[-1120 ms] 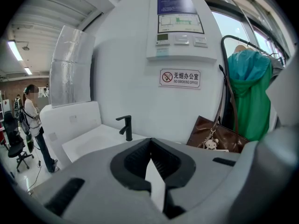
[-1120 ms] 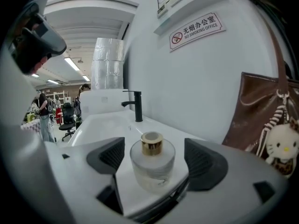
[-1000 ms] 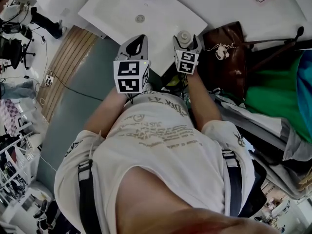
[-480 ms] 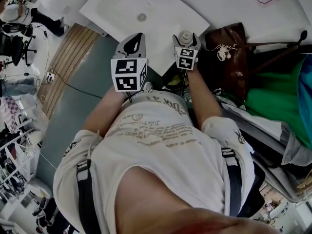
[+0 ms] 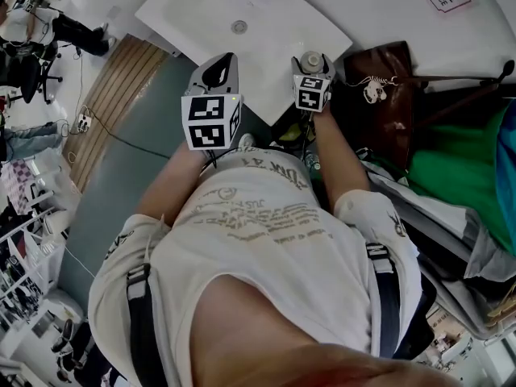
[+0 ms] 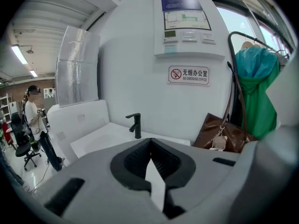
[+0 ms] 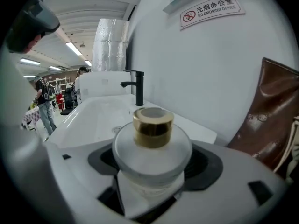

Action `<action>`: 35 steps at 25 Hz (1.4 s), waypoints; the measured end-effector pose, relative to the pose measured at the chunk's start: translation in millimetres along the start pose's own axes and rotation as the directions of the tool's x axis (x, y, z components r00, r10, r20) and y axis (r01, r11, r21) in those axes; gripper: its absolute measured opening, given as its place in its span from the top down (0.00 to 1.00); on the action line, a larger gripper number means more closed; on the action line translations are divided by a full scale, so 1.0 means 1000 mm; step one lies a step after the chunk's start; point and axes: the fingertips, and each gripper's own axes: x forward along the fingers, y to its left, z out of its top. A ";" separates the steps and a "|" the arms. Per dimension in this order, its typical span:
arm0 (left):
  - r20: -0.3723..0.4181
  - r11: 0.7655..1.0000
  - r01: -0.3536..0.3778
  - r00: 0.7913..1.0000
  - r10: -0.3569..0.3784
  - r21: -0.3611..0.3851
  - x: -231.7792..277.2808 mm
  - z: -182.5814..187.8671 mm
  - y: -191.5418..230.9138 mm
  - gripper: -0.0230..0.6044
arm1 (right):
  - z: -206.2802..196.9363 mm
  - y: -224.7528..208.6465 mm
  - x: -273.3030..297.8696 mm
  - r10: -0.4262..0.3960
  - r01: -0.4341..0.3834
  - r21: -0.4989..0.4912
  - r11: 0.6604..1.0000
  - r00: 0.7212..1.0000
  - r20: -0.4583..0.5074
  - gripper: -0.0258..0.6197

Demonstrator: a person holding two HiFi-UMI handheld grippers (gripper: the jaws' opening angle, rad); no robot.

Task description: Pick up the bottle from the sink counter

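R tongs (image 7: pixel 150 185): clamped on frosted white round bottle with gold cap (image 7: pixel 152 148) | bottle: over near right corner of white sink bench (image 5: pixel 274 63), lift-off unclear | L tongs (image 6: pixel 150 169): closed, empty | next: lift straight up, firm squeeze, upright, clear of brown leather bag (image 5: pixel 379 91)

Head view looks down, gripper views look level; all share the sink (image 5: pixel 205 14).
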 end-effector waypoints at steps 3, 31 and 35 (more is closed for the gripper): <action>-0.003 1.000 -0.007 1.000 0.007 0.000 -0.001 -0.002 0.004 0.93 | 0.002 0.002 0.001 -0.004 0.004 -0.011 1.000 1.000 -0.003 0.41; -0.003 1.000 0.000 1.000 0.000 -0.002 -0.012 -0.009 0.013 0.93 | 0.022 -0.006 -0.011 -0.014 0.010 0.091 0.996 0.999 0.040 0.41; 0.015 1.000 0.026 1.000 -0.025 -0.009 -0.010 -0.004 0.007 0.93 | 0.044 -0.014 -0.029 -0.047 0.037 0.144 0.989 0.996 0.070 0.41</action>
